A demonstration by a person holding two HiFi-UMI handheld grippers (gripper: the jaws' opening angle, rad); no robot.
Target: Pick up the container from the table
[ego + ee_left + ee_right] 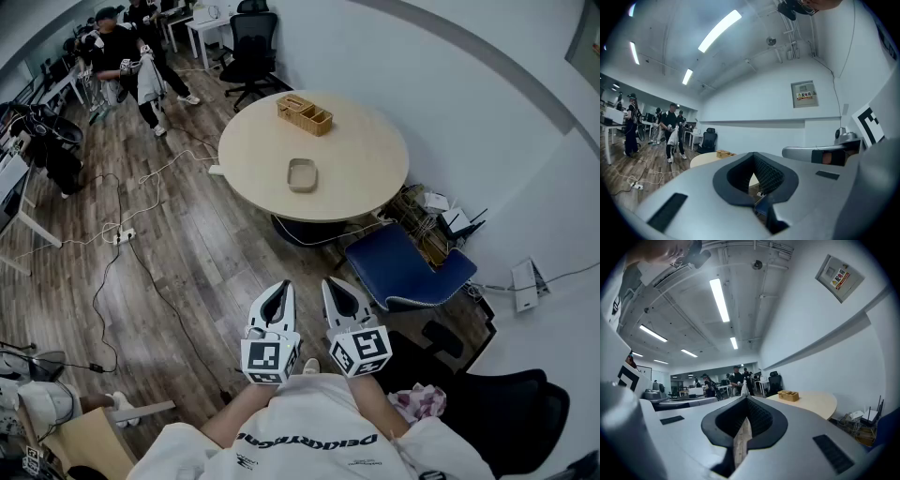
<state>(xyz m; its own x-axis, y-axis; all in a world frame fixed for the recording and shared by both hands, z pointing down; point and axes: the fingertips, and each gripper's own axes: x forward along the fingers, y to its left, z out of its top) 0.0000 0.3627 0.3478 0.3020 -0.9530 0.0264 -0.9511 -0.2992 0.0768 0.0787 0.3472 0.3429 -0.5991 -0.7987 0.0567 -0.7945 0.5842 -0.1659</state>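
The container (302,174), a small shallow beige tray, lies near the middle of the round light-wood table (366,178); it stands well ahead of me. Both grippers are held close to my chest, far short of the table. My left gripper (280,289) is shut with nothing in it, and my right gripper (335,287) beside it is shut and empty too. In the left gripper view the left gripper (754,155) points toward the table (704,160). The right gripper (746,399) points past the table (816,403). Neither gripper view shows the tray.
A wooden divided box (304,113) (724,153) (788,395) sits at the table's far side. A blue chair (410,266) stands between me and the table's right. Cables (122,232) run over the wood floor on the left. People (120,58) stand far back left beside a black office chair (251,42).
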